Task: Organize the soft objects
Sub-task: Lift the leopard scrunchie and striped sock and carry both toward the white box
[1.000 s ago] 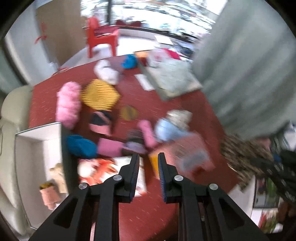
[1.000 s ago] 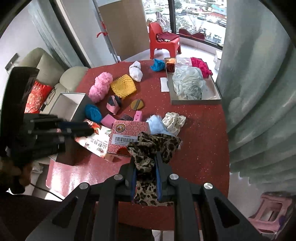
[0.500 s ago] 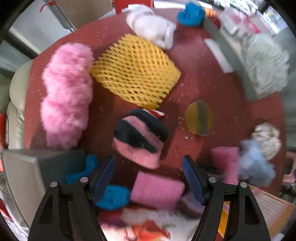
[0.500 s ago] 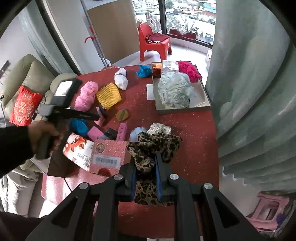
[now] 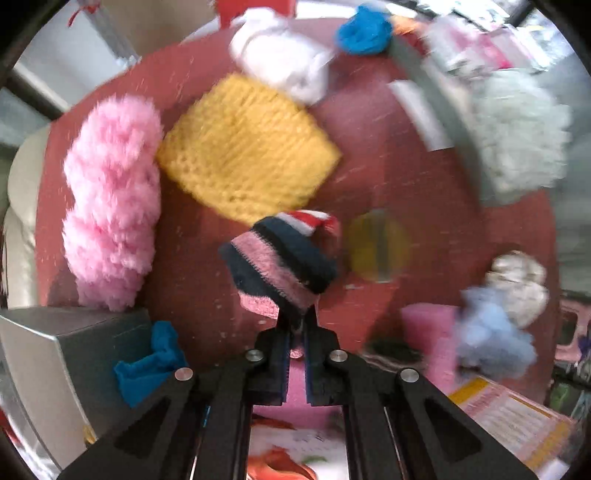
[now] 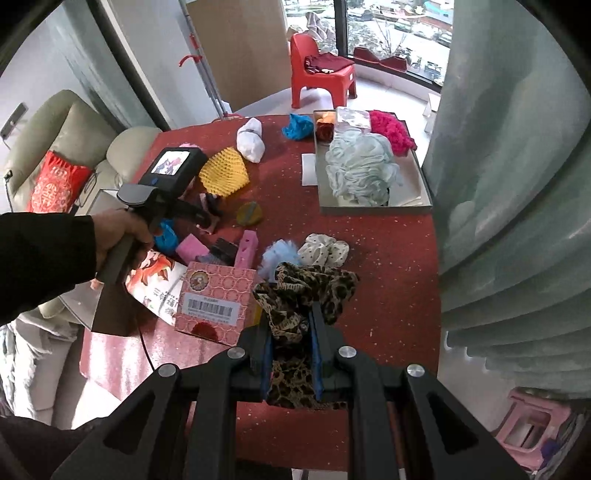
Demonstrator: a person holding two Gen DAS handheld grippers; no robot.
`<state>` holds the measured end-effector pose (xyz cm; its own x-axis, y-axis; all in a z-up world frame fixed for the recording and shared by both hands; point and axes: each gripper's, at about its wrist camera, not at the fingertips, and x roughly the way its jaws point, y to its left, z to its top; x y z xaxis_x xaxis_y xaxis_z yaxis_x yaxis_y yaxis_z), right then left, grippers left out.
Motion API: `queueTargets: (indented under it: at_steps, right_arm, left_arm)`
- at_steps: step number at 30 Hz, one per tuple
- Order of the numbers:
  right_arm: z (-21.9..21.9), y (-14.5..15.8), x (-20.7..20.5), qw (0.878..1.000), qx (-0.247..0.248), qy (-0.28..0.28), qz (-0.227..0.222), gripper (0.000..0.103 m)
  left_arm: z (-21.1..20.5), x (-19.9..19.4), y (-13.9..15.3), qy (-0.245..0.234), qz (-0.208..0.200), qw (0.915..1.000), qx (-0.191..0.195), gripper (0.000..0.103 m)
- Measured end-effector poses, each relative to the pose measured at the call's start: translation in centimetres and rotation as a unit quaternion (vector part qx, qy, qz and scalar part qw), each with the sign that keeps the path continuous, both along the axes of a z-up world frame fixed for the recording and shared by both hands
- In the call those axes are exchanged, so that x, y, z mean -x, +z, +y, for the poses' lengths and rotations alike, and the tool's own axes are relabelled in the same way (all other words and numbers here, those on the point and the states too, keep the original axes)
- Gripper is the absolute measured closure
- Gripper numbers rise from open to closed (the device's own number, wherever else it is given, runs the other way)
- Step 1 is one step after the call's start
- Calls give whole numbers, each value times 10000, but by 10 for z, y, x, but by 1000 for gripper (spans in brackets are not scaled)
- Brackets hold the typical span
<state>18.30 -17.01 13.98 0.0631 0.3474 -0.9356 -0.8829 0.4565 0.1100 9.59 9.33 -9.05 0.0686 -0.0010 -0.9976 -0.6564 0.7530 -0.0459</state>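
Nearest the right wrist camera, the right gripper (image 6: 291,325) was clamped tight on a leopard-print cloth (image 6: 306,284), whose bunched folds spilled out past the fingertips above the red table (image 6: 388,236). Nearest the left wrist camera, the left gripper (image 5: 295,321) pointed down at the table with its jaws drawn together on the lower edge of a striped knit piece (image 5: 284,258) banded in pink and dark blue with a red-and-white tip; the rest of that piece lay on the table just ahead of the fingers. A pink sponge block (image 5: 295,395) lay under the left gripper's fingers, and a blue cloth (image 5: 147,365) sat to its left against a grey box (image 5: 44,347). From the right view, a hand (image 6: 122,236) in a dark sleeve held the left gripper's handle over the table's left side, above a pink patterned box (image 6: 214,299). Beyond the striped piece lay a yellow knit square (image 5: 243,147), touching a fluffy pink roll (image 5: 110,195) on its left, with a round olive pad (image 5: 376,243) to the right. Farther still sat a white bundle (image 5: 280,59) and a blue tuft (image 5: 362,29). At the far right, a tray (image 6: 369,208) held a pale green mesh puff (image 6: 358,166) and a magenta puff (image 6: 391,133).
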Motion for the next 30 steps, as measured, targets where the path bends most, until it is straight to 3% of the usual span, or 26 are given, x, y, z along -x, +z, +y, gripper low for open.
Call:
queueTargets:
  at_steps: [7, 15, 21, 30]
  right_arm:
    - [7, -5, -1, 10000, -65, 27, 5, 85]
    - [10, -7, -1, 9999, -84, -57, -83, 85]
    - [4, -7, -5, 9994, -26, -307, -145, 85]
    - [-2, -3, 3, 9985, -123, -502, -167, 85]
  left_arm:
    - [-44, -7, 59, -673, -748, 9949, -64, 97]
    - [-116, -43, 129, -1617, -1453, 9761, -39, 97]
    - [-133, -42, 144, -1544, -1504, 9765, -8, 97]
    - [-164, -23, 164, -1982, -1494, 9687, -55, 97]
